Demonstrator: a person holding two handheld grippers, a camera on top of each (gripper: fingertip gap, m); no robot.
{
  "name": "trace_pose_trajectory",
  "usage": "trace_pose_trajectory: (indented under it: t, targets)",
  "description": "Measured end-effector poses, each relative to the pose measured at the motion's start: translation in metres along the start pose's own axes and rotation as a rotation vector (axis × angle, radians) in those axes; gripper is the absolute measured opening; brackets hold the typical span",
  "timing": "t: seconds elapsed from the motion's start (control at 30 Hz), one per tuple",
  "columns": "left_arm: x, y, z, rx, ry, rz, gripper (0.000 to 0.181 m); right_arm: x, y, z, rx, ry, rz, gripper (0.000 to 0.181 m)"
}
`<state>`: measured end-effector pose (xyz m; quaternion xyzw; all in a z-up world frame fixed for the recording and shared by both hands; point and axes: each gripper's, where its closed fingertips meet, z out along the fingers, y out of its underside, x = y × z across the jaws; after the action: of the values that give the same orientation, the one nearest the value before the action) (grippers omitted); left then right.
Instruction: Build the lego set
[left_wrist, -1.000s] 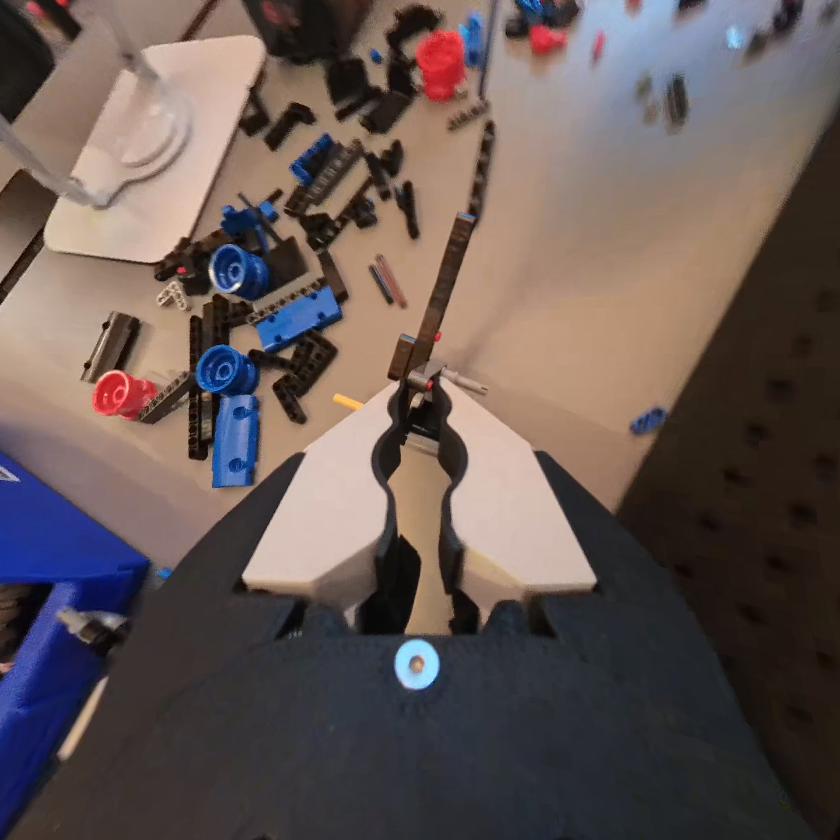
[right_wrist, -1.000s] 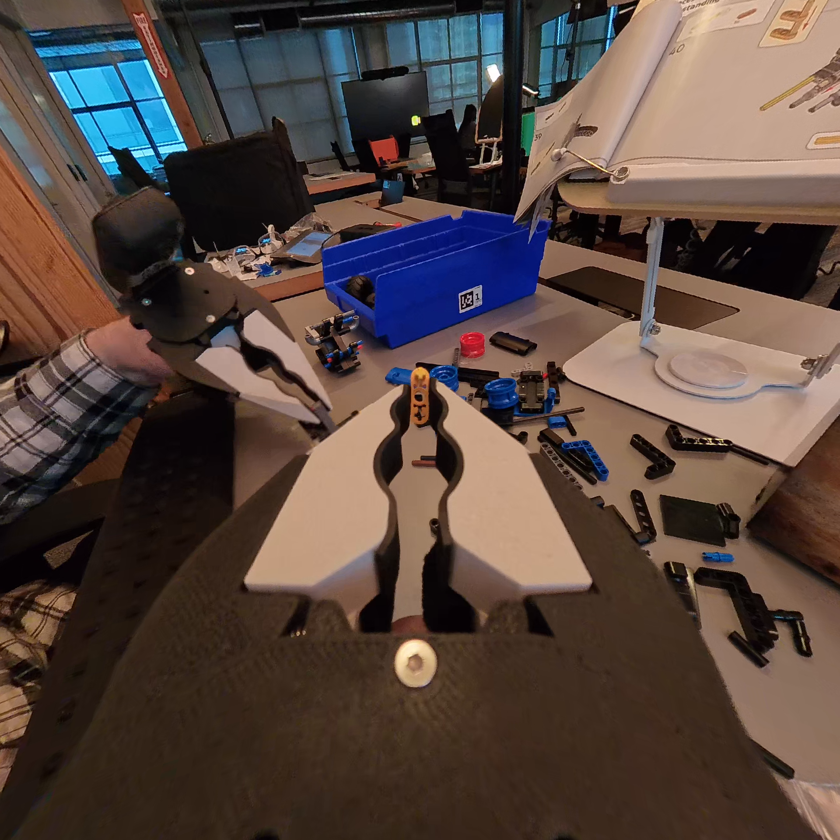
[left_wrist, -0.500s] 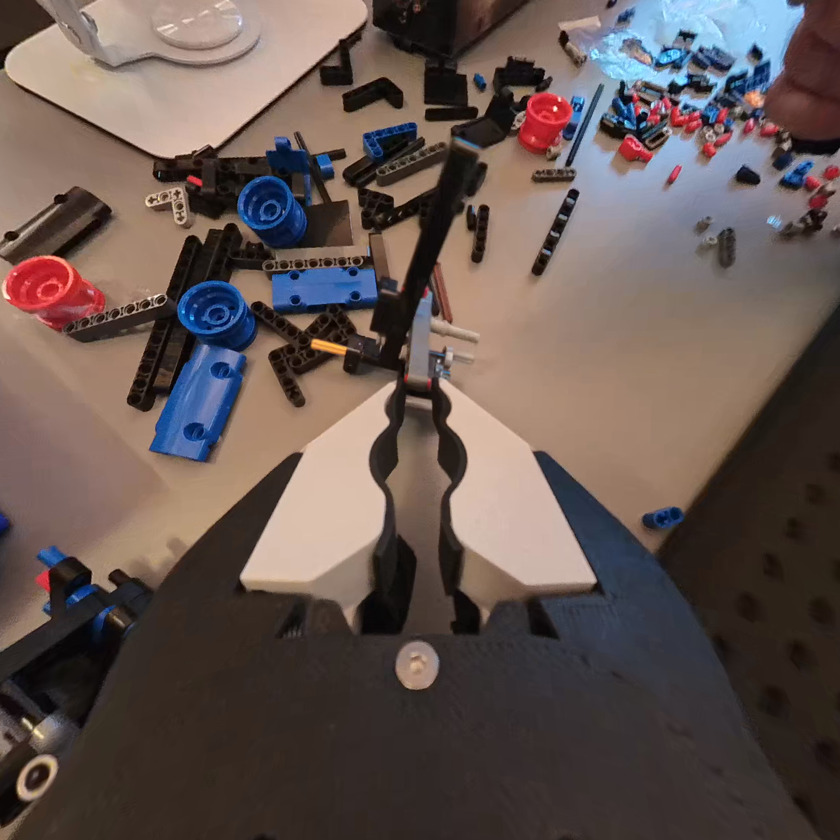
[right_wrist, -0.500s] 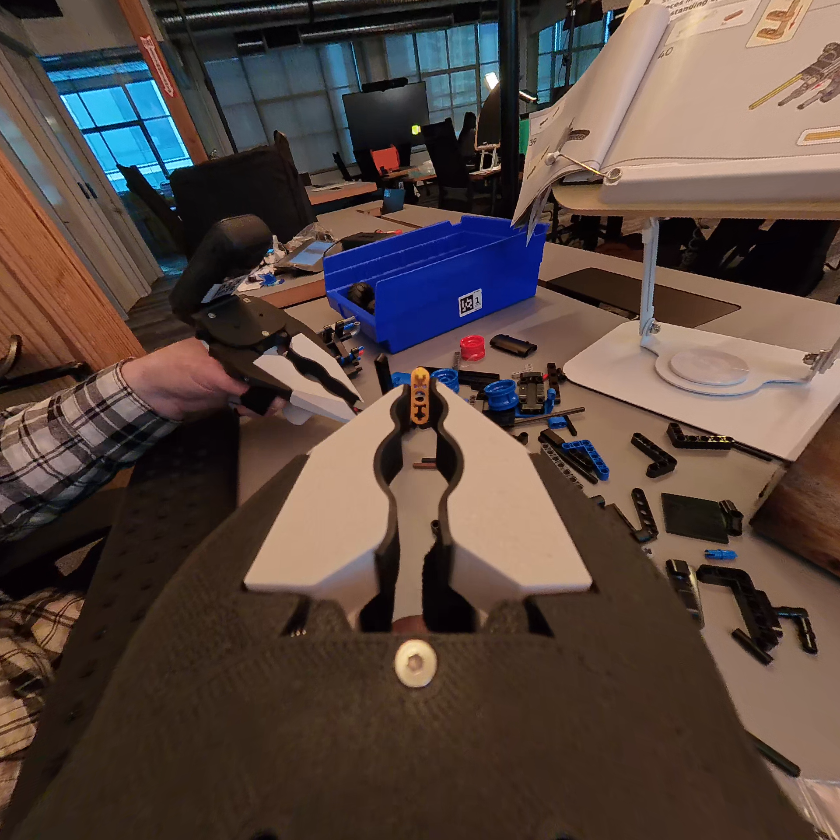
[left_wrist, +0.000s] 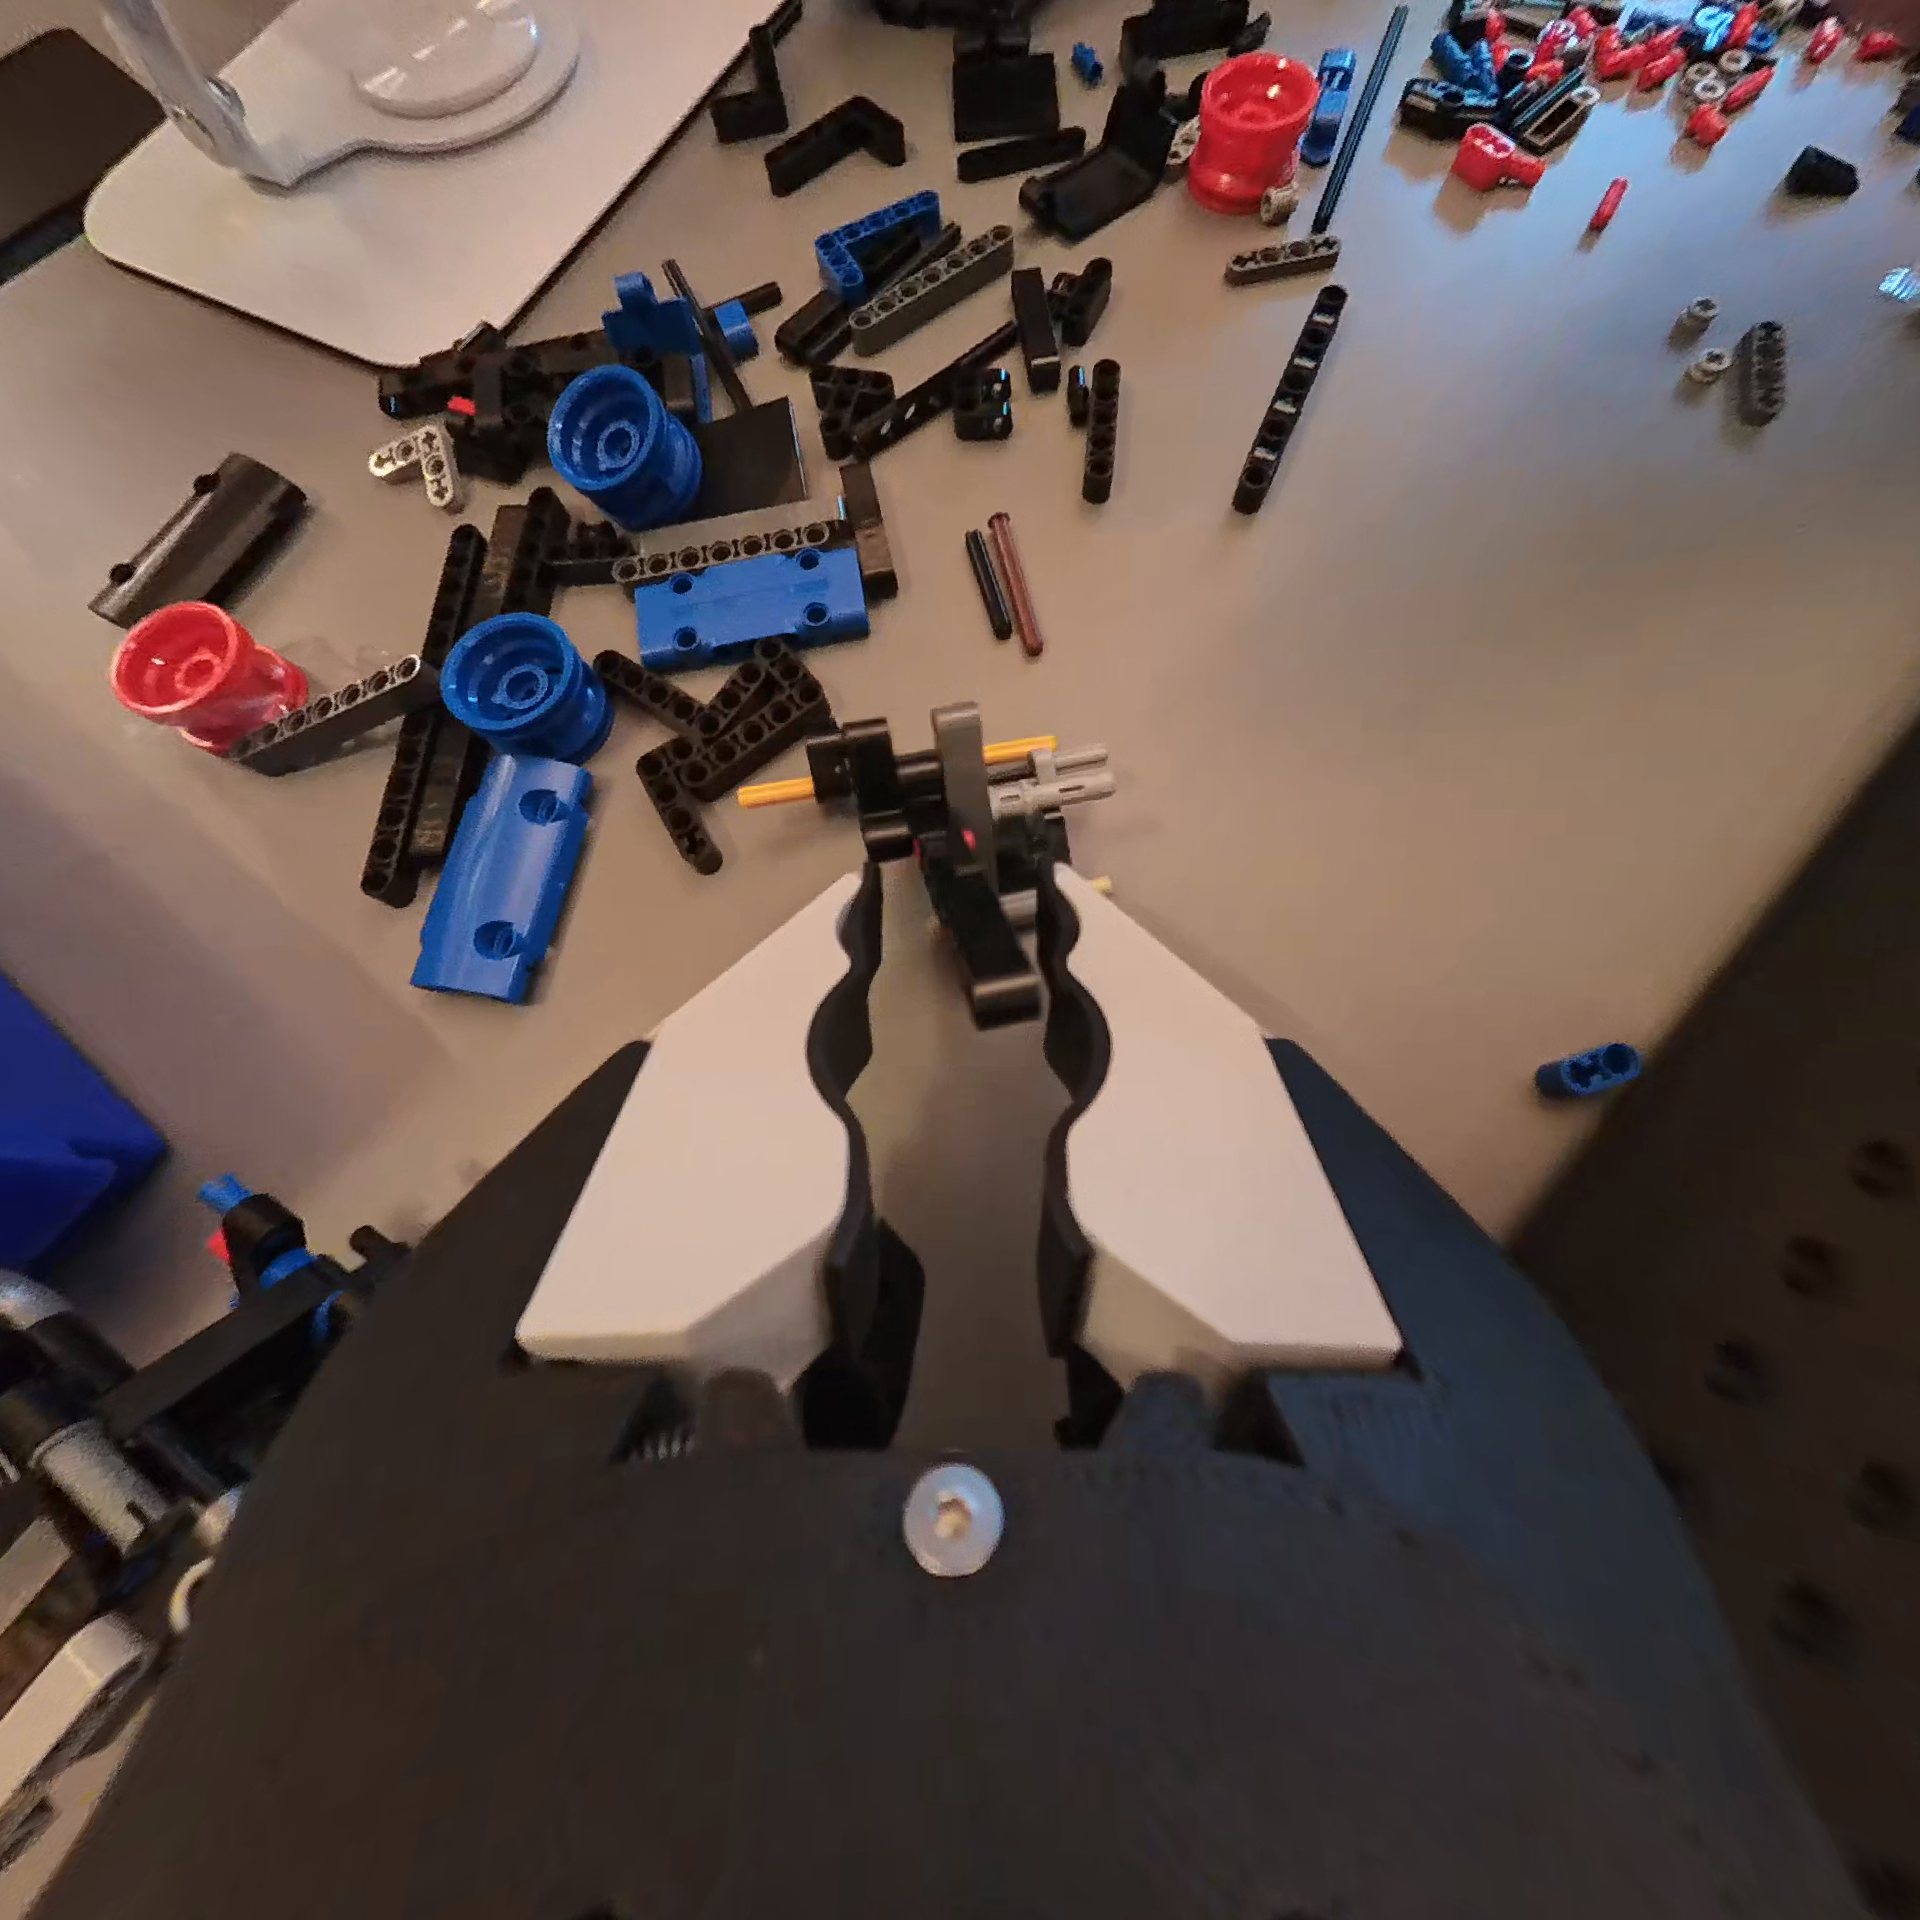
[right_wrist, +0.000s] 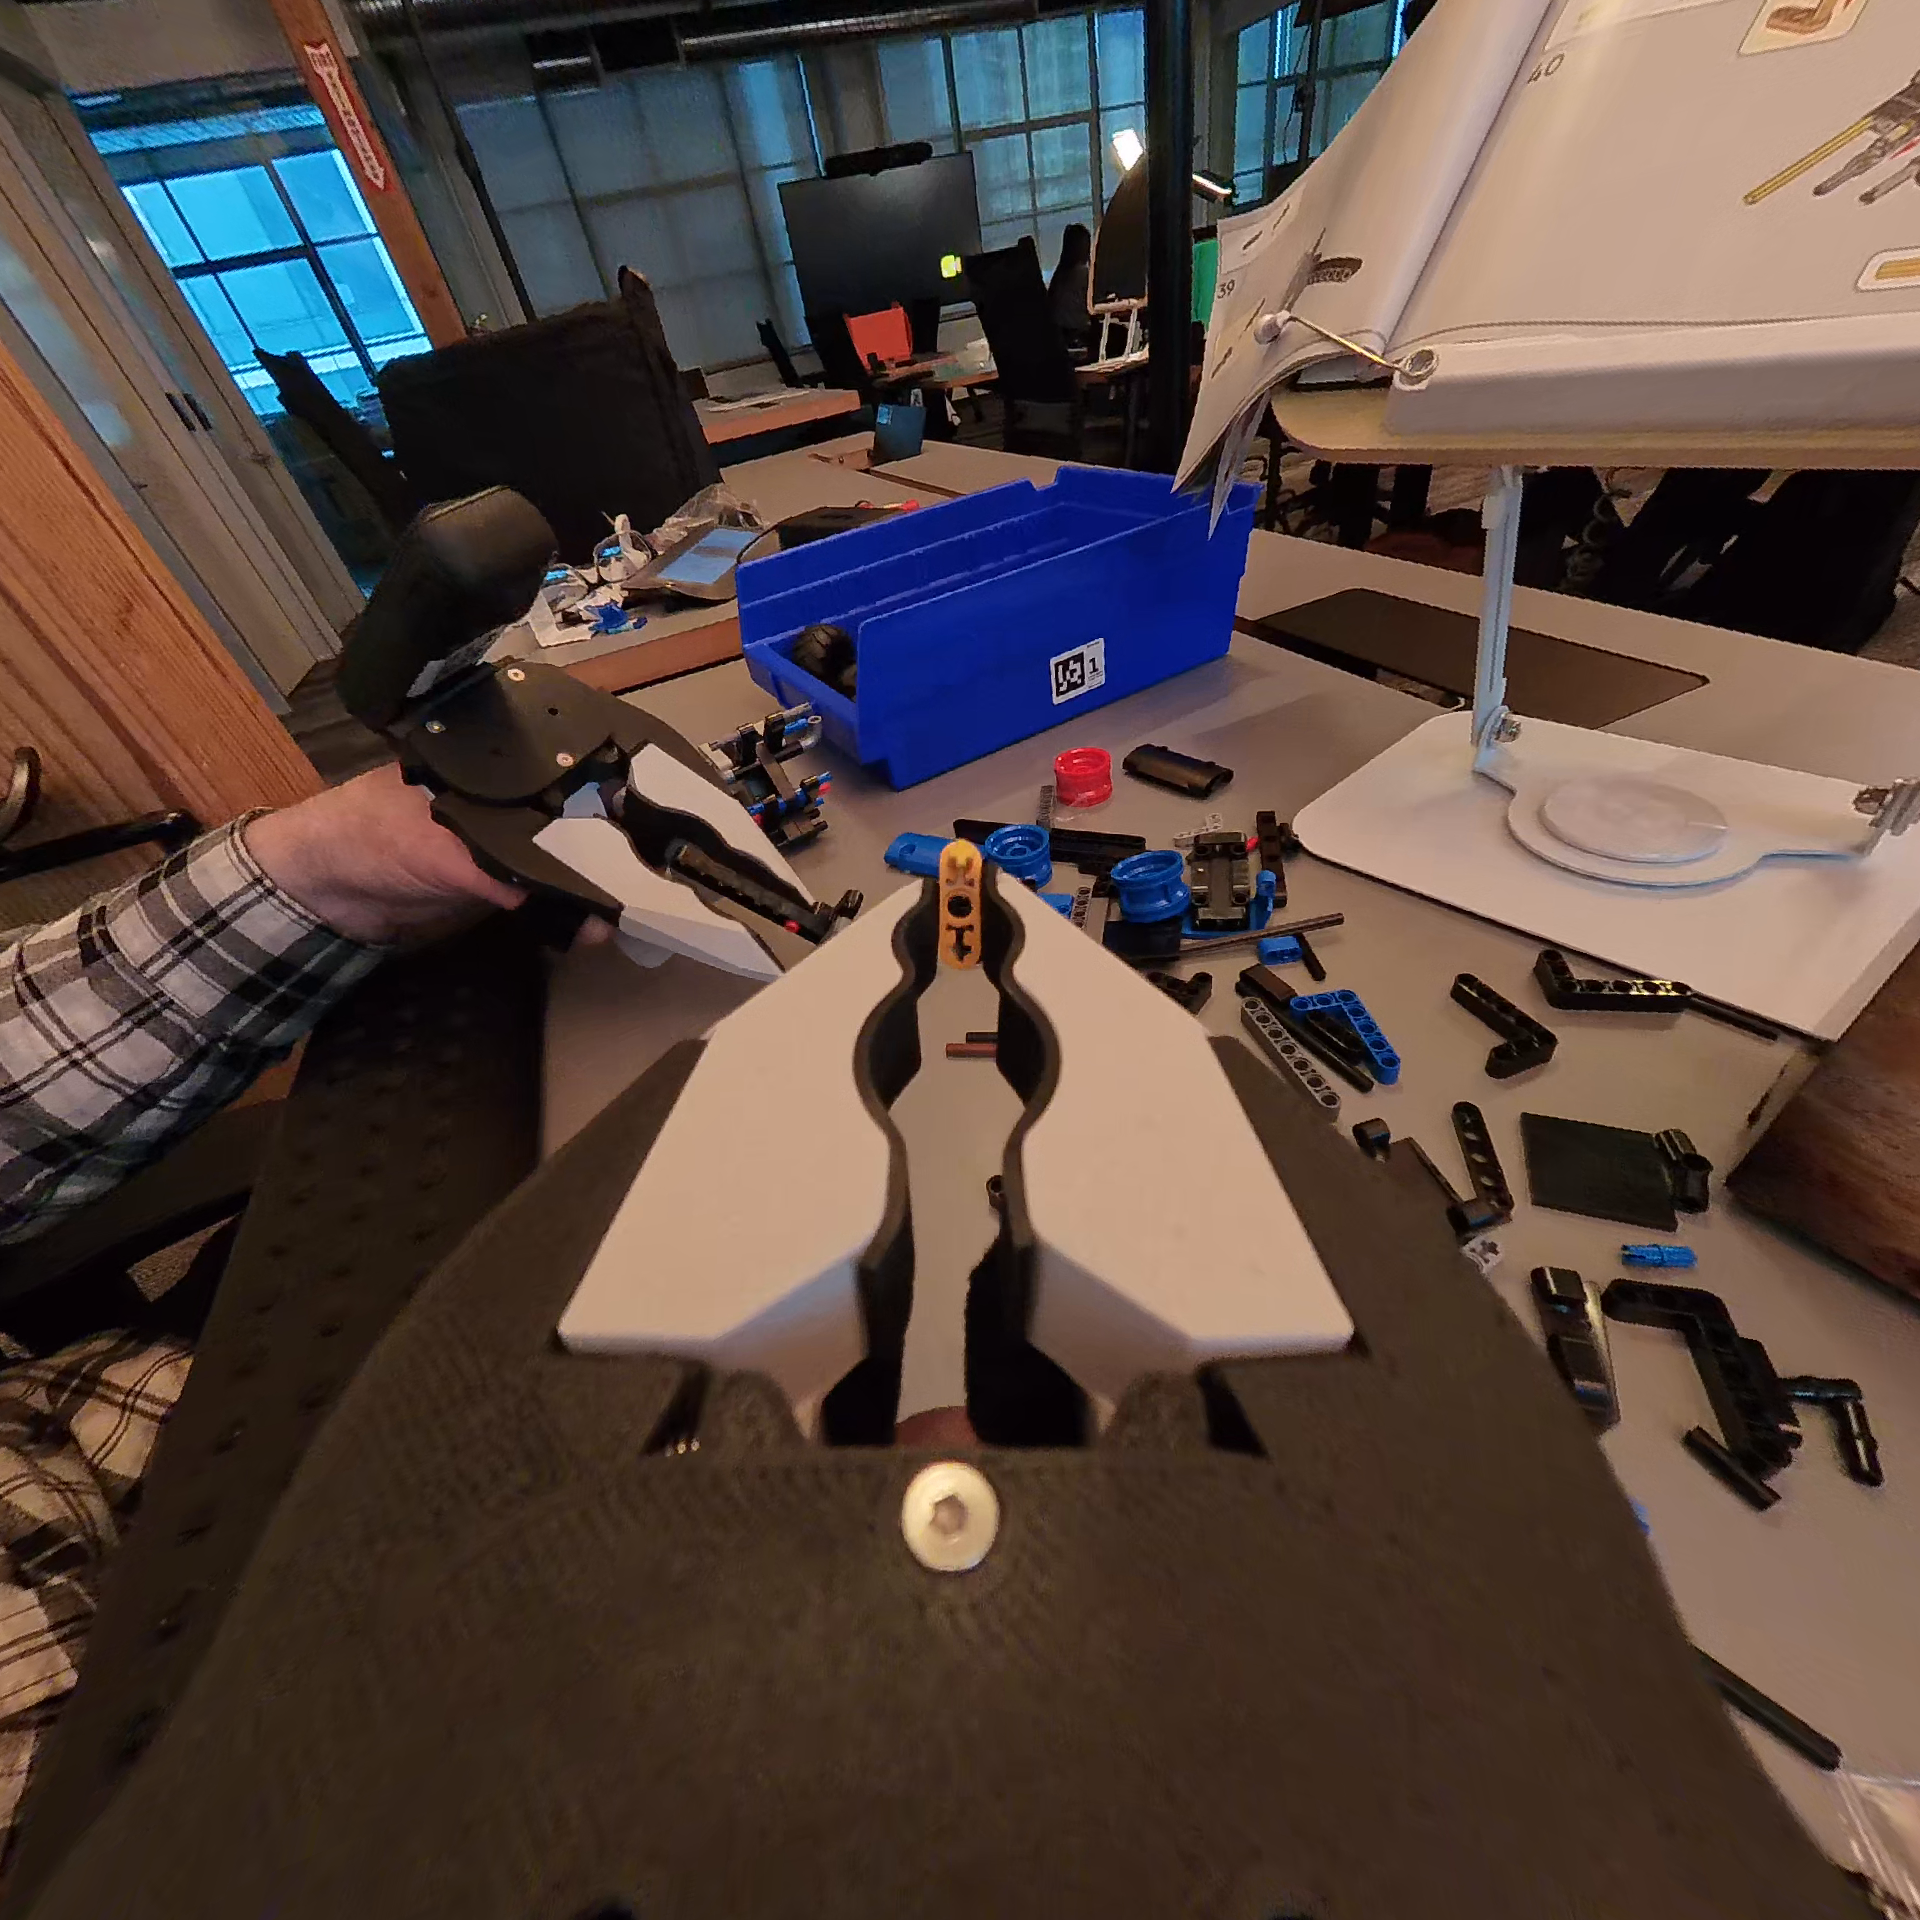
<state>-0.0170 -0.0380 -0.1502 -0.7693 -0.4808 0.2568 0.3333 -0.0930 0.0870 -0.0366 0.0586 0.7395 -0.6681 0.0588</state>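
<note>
My left gripper (left_wrist: 958, 883) is shut on a small assembly (left_wrist: 935, 790): black beams, a grey piece, a yellow axle and grey pins. Its long black beam lies back between the fingers, pointing at the camera. The gripper hangs over the grey table just before the parts pile. In the right wrist view the left gripper (right_wrist: 810, 925) is at the left in a person's hand, with the beam (right_wrist: 748, 883) along its jaws. My right gripper (right_wrist: 958, 883) is shut on a small orange thin liftarm (right_wrist: 958, 906), held upright at the fingertips, close to the right of the left gripper's tips.
Loose black and blue parts (left_wrist: 665, 520) and red wheels (left_wrist: 1247, 125) cover the table. A blue bin (right_wrist: 997, 623) stands at the back, a part-built model (right_wrist: 779, 769) beside it. A booklet on a white stand (right_wrist: 1621, 831) is at right. A dark perforated mat (left_wrist: 1766, 1247) lines the near edge. My hands' fingertips stand some 20 cm from each other.
The left gripper swung toward the parts pile and the right gripper. The assembly's long beam, which stuck out forward, now lies back between wider-set fingers. The right gripper stayed put with the orange liftarm.
</note>
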Motion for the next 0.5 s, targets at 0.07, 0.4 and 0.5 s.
trace_pose_trajectory:
  t: [0.07, 0.4, 0.5]
  targets:
    - [-0.002, 0.000, -0.001, 0.007, -0.028, 0.033, 0.030, 0.000, 0.000, 0.000, 0.001, 0.000, 0.000, 0.005]
    - [-0.006, -0.006, -0.022, 0.072, -0.052, 0.029, 0.037, -0.002, -0.002, -0.001, 0.005, -0.009, 0.000, 0.005]
    - [-0.006, -0.010, -0.027, 0.102, -0.039, 0.016, 0.034, -0.003, -0.003, -0.001, 0.008, -0.013, 0.000, 0.005]
